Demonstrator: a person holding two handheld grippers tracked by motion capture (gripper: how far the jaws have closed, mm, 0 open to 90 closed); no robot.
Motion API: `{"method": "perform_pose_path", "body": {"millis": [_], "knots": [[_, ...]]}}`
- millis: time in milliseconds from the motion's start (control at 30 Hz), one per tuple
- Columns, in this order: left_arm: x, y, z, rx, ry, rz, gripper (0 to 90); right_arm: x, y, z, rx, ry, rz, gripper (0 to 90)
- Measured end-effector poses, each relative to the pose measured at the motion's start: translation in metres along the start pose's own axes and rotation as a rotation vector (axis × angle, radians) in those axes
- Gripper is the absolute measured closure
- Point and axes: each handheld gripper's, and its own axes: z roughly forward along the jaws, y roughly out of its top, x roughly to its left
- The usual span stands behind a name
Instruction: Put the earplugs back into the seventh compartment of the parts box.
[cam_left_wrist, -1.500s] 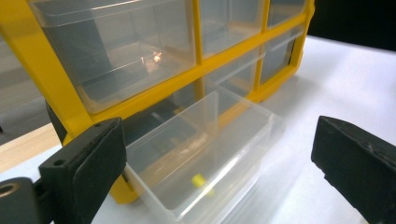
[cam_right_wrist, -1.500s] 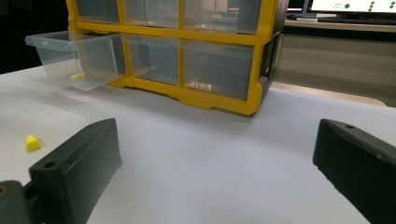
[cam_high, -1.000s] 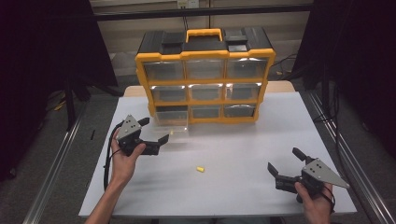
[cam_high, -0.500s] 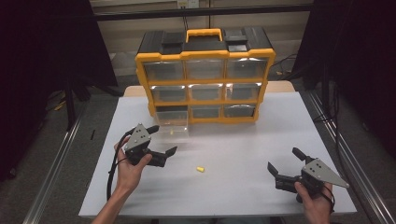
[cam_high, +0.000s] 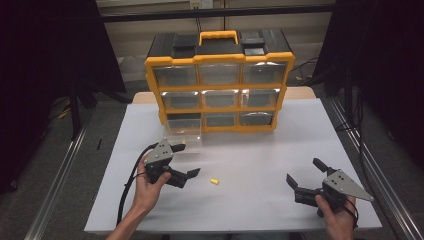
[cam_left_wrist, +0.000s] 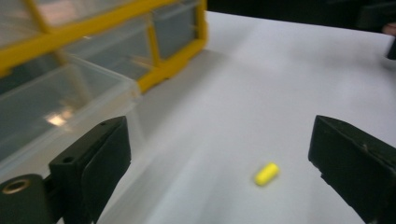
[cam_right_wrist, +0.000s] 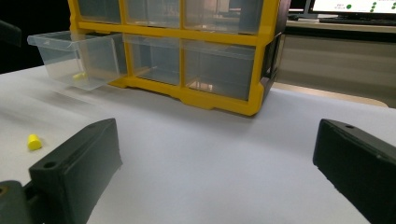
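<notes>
A: Left hand pose?

B: Left forearm comes in from the bottom edge, angled up and right. The left gripper (cam_high: 181, 164) sits low over the white table (cam_high: 260, 150), jaws pointing right toward the small yellow cylindrical plastic piece (cam_high: 214, 181).

A: Jaws?

B: Spread wide, gripping nothing. In the left gripper view the yellow piece (cam_left_wrist: 266, 173) lies on the table between the two jaws, ahead of them, touching neither.

A: Right side?

B: The right gripper (cam_high: 304, 174) rests near the table's front right corner, hand wrapped round its body, jaws also wide apart and empty, pointing left and up the table. Well apart from the piece.

A: Drawer?

B: The clear plastic drawer (cam_high: 183, 131) is pulled out of the bottom-left slot of the yellow and black drawer cabinet (cam_high: 220, 80). Right gripper view shows a small yellow item (cam_right_wrist: 78, 75) inside it.

A: Change from earlier?

B: Left gripper has moved right and toward the table's front, closer to the piece. Right gripper and piece unmoved.
</notes>
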Motion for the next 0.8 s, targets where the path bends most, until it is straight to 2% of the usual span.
{"method": "perform_pose_path", "body": {"millis": [67, 100, 167, 267, 300, 467, 800], "knots": [[-0.003, -0.001, 0.005, 0.011, -0.027, -0.008, 6.4, 0.0, 0.0, 0.0, 0.001, -0.002, 0.0, 0.7], [-0.003, -0.001, 0.005, 0.025, -0.032, 0.01, 6.5, 0.0, 0.0, 0.0, 0.001, -0.001, 0.0, 0.8], [-0.005, -0.001, 0.009, 0.029, -0.055, 0.013, 6.5, 0.0, 0.0, 0.0, 0.001, -0.001, 0.0, 0.8], [-0.01, -0.001, 0.015, 0.056, -0.091, 0.042, 6.6, 0.0, 0.0, 0.0, 0.002, 0.0, 0.001, 0.7], [-0.011, -0.002, 0.018, 0.069, -0.112, 0.043, 6.5, 0.0, 0.0, 0.0, 0.001, 0.001, 0.0, 0.7], [-0.014, -0.002, 0.028, 0.094, -0.147, 0.023, 6.5, 0.0, 0.0, 0.0, 0.004, 0.002, 0.0, 0.7], [-0.017, 0.001, 0.049, 0.224, -0.223, 0.086, 4.8, 0.0, 0.0, 0.0, 0.001, 0.001, 0.0, 0.6]]}}
